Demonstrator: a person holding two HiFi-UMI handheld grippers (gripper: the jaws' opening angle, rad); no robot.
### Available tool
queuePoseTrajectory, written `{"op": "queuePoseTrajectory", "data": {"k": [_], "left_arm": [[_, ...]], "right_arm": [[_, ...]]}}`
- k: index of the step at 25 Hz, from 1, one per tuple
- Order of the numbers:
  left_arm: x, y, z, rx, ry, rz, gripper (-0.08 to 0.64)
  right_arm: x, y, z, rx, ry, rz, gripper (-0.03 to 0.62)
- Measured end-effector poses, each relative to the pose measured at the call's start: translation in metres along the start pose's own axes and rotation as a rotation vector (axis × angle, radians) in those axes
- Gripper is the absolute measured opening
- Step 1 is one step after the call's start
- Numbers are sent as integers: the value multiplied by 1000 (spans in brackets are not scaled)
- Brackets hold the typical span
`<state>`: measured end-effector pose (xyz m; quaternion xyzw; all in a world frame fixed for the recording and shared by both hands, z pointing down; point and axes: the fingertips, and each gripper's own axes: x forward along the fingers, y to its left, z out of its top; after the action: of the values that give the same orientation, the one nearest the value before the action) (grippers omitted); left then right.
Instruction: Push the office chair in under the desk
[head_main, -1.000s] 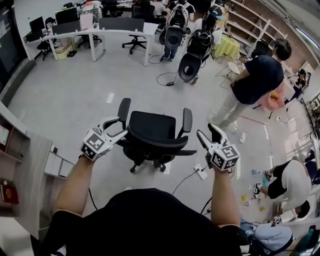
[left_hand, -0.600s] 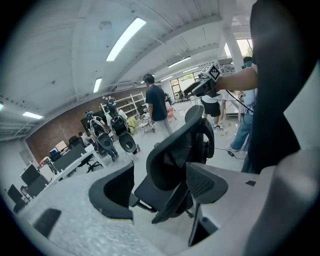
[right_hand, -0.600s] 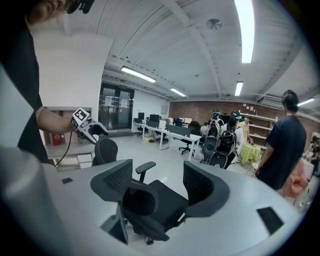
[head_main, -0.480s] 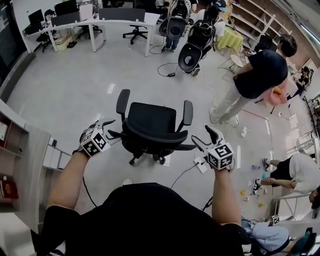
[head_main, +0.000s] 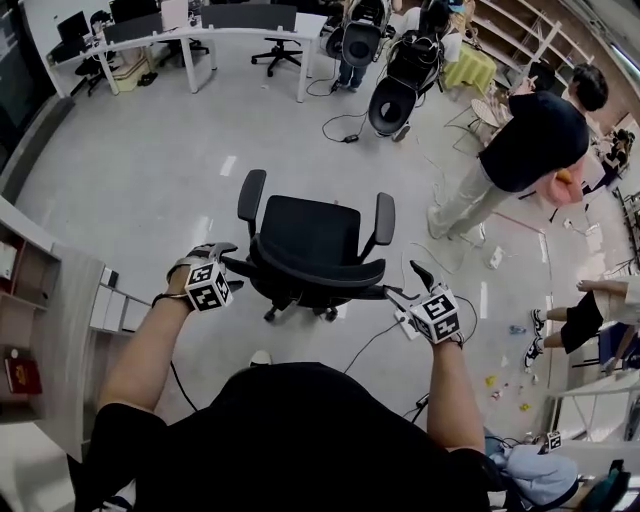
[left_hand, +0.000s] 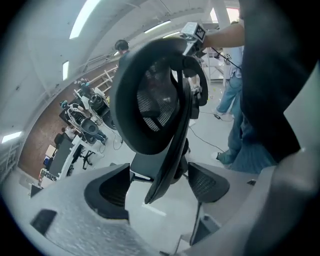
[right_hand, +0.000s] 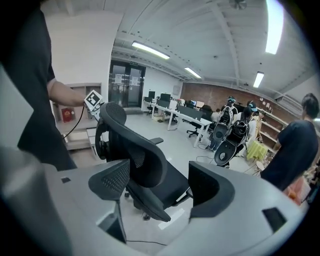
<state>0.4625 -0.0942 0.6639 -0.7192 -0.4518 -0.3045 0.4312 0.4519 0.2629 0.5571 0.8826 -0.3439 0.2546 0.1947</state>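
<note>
Flanking the backrest (head_main: 318, 278) of the office chair (head_main: 315, 232), the left gripper (head_main: 218, 254) and the right gripper (head_main: 407, 285) are held low at its two sides, probably so that the push can be given evenly and the chair is not swung round on its castors. Both pairs of jaws have just been opening and are seen spread wide. In each gripper view the black rim of the backrest is found between the pads, yet it is not pressed by them, so nothing is gripped. The seat is turned away from the person, which is judged the right way for it to be rolled forward. A white power strip (head_main: 402, 322) is laid on the floor just beside the right gripper and should be avoided by the wheels. The chair is left on open floor, well apart from the long white desk (head_main: 250, 36) at the far end of the room, so the pushing is judged not yet begun.
</note>
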Motion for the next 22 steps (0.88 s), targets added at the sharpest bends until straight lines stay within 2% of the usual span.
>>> {"op": "queuePoseTrajectory", "data": {"k": [4, 9, 16, 20, 22], "left_arm": [[18, -3, -13, 60, 73, -38, 367], [42, -10, -38, 69, 193, -117, 370], [69, -12, -56, 133, 298, -147, 370], [86, -17, -67, 188, 367, -162, 370], [94, -20, -71, 180, 392, -175, 368]], "right_arm": [[15, 9, -17, -38, 53, 30, 359], [34, 24, -46, -69, 172, 118, 368], [64, 40, -86, -149, 324, 205, 374], [84, 44, -108, -267, 415, 238, 374], [91, 46, -119, -329, 464, 247, 374]]}}
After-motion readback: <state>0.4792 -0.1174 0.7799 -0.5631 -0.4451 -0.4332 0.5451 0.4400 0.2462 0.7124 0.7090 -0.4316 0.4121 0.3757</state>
